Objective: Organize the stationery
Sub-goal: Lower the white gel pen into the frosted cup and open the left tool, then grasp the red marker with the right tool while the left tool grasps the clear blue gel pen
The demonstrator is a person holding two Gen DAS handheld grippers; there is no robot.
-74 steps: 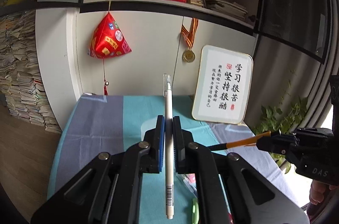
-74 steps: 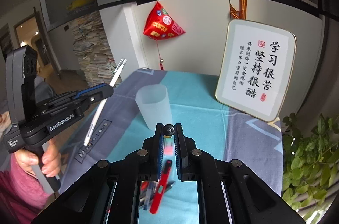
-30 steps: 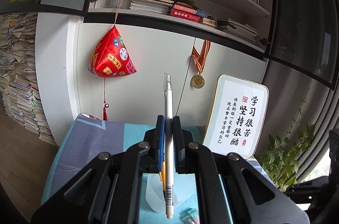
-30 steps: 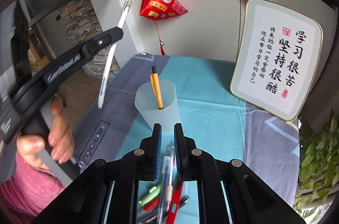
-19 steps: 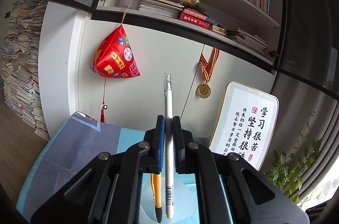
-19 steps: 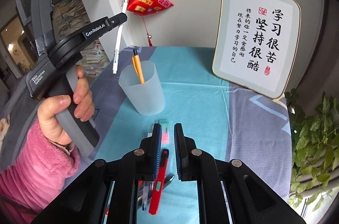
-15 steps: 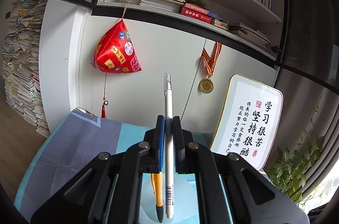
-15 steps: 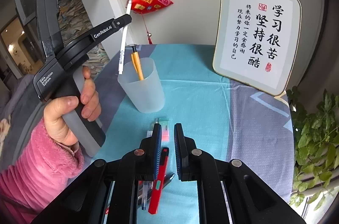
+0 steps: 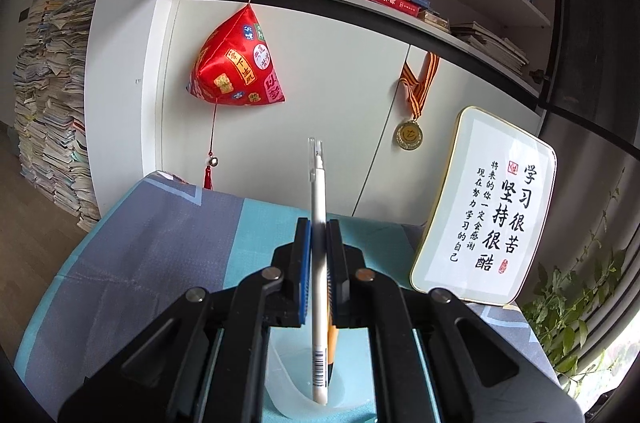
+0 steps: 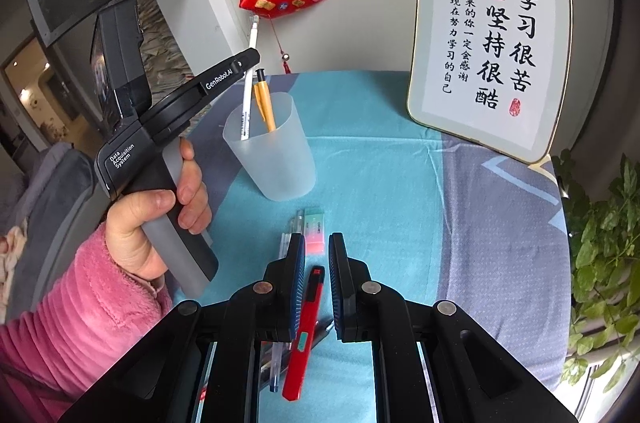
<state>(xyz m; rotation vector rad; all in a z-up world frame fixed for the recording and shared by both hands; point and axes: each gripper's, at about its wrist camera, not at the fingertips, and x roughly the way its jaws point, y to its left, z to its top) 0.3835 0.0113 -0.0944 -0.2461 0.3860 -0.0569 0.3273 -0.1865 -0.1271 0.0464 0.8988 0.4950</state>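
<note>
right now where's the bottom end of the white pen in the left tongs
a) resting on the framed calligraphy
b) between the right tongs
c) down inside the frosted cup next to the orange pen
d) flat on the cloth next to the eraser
c: the left tongs are shut on the white pen, whose lower end sits inside the frosted cup beside the orange pen.

A table covered with a teal and grey-blue patterned cloth [image 10: 380,183] carries the things. On it stands 1 translucent frosted plastic cup [image 10: 276,159], and behind, to the right, a white gold-rimmed calligraphy plaque [image 10: 488,47] leans upright. Nearer lie a pale green and pink eraser [image 10: 314,231], a red utility knife [image 10: 304,335] and a few clear pens [image 10: 276,363], close together.
</note>
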